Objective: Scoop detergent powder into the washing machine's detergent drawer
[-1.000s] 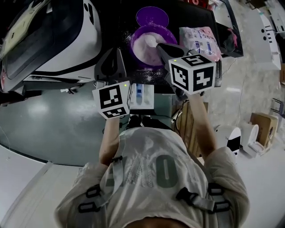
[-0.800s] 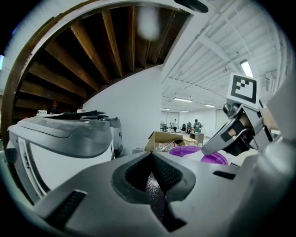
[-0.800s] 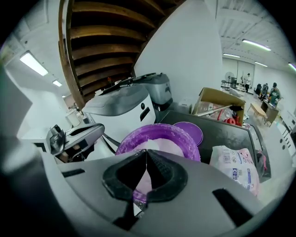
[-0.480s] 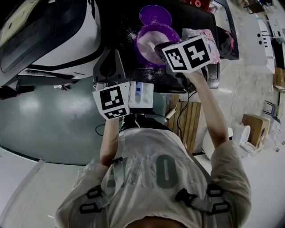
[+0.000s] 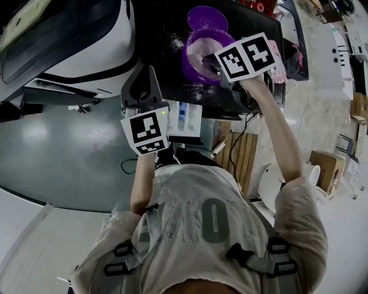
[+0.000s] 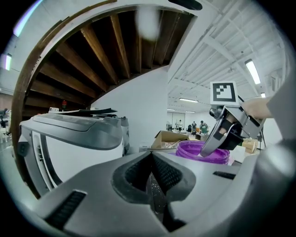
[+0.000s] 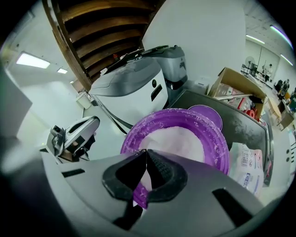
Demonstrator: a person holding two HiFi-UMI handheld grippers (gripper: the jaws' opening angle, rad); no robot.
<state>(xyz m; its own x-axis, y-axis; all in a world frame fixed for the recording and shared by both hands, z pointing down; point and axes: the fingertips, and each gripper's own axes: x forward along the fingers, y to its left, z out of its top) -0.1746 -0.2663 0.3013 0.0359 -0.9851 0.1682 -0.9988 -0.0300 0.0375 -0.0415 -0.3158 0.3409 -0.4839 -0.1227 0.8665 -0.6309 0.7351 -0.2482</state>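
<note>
A purple tub (image 5: 198,49) of white detergent powder (image 7: 173,139) stands on a dark tabletop, its purple lid (image 5: 207,17) just beyond it. My right gripper (image 5: 208,62) hangs over the tub, pointing down into it, shut on the handle of a purple scoop (image 7: 141,192); the scoop's bowl is hidden under the jaws. The white detergent drawer (image 5: 185,118), with a blue insert, sticks out below the tabletop's near edge. My left gripper (image 5: 150,72) is held left of the drawer with its jaws closed and nothing between them. From the left gripper view, the tub (image 6: 203,152) and the right gripper (image 6: 222,134) sit ahead to the right.
A white and grey washing machine (image 5: 86,46) fills the left side. A printed detergent bag (image 5: 277,60) lies right of the tub. Spilled powder (image 5: 178,43) dusts the dark tabletop. A wooden pallet (image 5: 244,161) and cardboard boxes (image 5: 325,169) stand on the floor at the right.
My right gripper has moved forward and to the left over the purple tub and tipped down into it. The left gripper has stayed almost in place.
</note>
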